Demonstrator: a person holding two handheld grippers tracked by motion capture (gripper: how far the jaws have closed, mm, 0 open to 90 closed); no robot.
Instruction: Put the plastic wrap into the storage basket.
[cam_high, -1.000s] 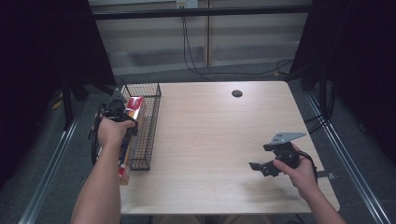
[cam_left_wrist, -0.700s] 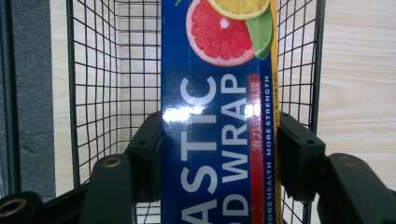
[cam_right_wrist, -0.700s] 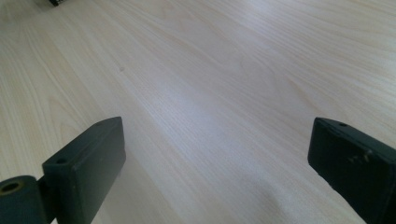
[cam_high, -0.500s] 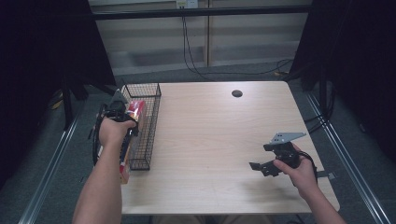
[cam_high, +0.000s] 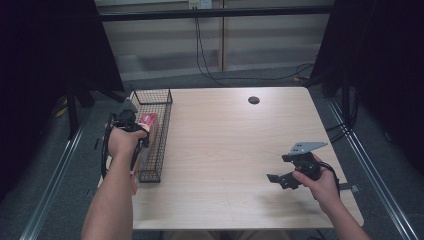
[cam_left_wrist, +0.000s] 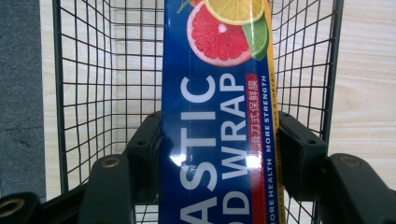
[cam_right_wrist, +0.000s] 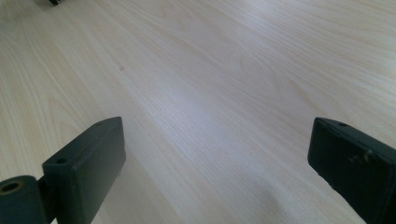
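Observation:
A long blue plastic wrap box (cam_left_wrist: 219, 121) with citrus fruit printed on it sits between the jaws of my left gripper (cam_left_wrist: 219, 140), which is shut on it. In the high view the box (cam_high: 148, 121) shows red and hangs over the black wire basket (cam_high: 161, 102) at the table's left edge, with my left gripper (cam_high: 131, 122) above it. My right gripper (cam_high: 277, 178) hovers over the bare wooden table at the front right, jaws wide apart with nothing between them (cam_right_wrist: 219, 163).
The wooden table (cam_high: 225, 145) has a small round black grommet (cam_high: 254, 100) near its far edge. Metal rails run along the floor on both sides. Cables hang down the wall behind the table.
My left gripper has carried the box a little forward over the basket. The right gripper has stayed in place.

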